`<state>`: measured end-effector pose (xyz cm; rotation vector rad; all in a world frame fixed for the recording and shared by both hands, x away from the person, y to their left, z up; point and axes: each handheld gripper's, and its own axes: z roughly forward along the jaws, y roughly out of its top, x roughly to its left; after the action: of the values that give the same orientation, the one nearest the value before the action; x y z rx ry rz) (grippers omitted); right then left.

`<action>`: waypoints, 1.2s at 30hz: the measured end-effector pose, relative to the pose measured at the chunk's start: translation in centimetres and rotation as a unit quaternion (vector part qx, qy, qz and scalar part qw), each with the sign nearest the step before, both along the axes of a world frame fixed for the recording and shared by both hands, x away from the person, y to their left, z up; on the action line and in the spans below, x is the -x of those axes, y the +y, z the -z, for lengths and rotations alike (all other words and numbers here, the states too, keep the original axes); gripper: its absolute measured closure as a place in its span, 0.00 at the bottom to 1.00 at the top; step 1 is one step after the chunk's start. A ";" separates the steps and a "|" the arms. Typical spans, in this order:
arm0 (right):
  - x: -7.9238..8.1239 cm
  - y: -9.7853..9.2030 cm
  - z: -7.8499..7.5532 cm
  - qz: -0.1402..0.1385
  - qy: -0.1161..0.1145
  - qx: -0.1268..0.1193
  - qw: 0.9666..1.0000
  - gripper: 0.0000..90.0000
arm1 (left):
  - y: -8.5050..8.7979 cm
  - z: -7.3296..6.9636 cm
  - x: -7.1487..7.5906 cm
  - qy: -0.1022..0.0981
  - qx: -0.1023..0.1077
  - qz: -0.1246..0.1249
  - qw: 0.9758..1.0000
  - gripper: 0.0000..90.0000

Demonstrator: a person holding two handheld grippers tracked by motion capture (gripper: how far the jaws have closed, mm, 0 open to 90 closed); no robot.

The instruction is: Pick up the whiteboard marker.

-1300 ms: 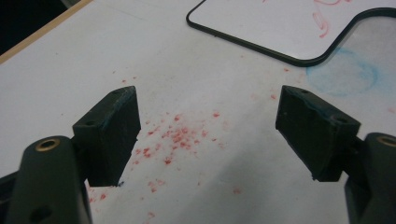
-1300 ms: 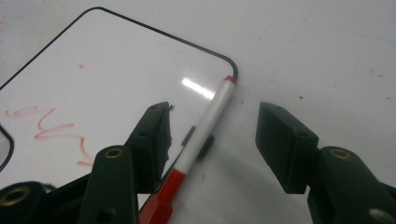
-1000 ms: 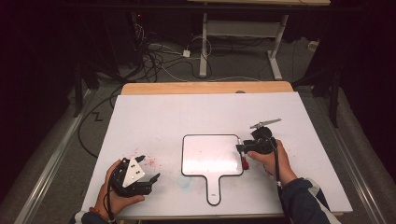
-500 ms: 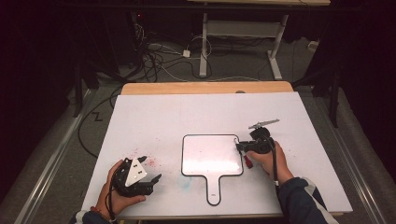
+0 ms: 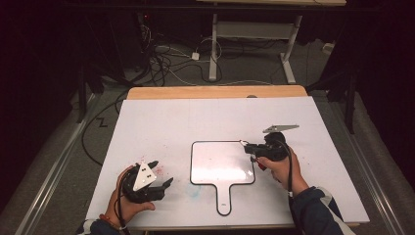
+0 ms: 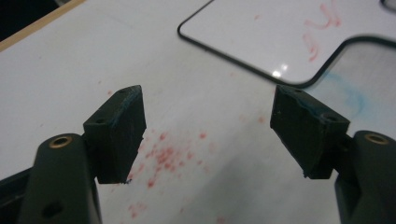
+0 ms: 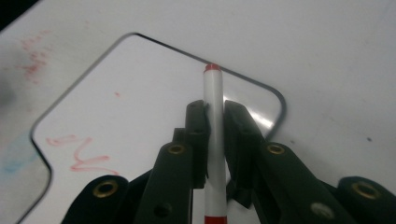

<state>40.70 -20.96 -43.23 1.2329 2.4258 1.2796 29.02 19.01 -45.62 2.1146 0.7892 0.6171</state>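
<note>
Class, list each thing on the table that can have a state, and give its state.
marker: clamped, red tip forward.
right gripper: shut on the marker, above the board.
left gripper: open, holding nothing.
whiteboard paddle: flat, red scribble on it.
table: red and blue smudges.

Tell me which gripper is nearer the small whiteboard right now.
Right. The right gripper, shut on a marker, hangs over the whiteboard at its right edge; the left gripper, open, sits apart to its left.

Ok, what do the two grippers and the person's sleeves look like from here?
Both grippers, left gripper and right gripper, are black with brass-coloured rivets, each topped by a grey three-cornered plate and trailing a black cable. The pads are dark blocks. The sleeves are dark blue with light trim.
</note>
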 end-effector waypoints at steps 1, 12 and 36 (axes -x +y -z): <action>0.3 0.3 -0.3 -0.004 -0.008 -0.002 1.000 0.90 | -0.3 -0.3 -0.2 0.003 0.012 0.003 1.000 0.29; 2.9 3.6 -1.7 -0.053 -0.067 -0.005 0.996 0.90 | -5.0 -2.7 -1.6 0.008 0.082 0.051 0.995 0.31; 5.1 5.2 -2.1 -0.092 -0.119 -0.043 0.988 0.90 | -10.6 -1.9 -3.1 0.098 0.165 0.093 0.977 0.35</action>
<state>35.61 -15.77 -41.10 0.8321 2.3749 1.4985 32.13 8.45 -43.73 1.9280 0.7327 0.1646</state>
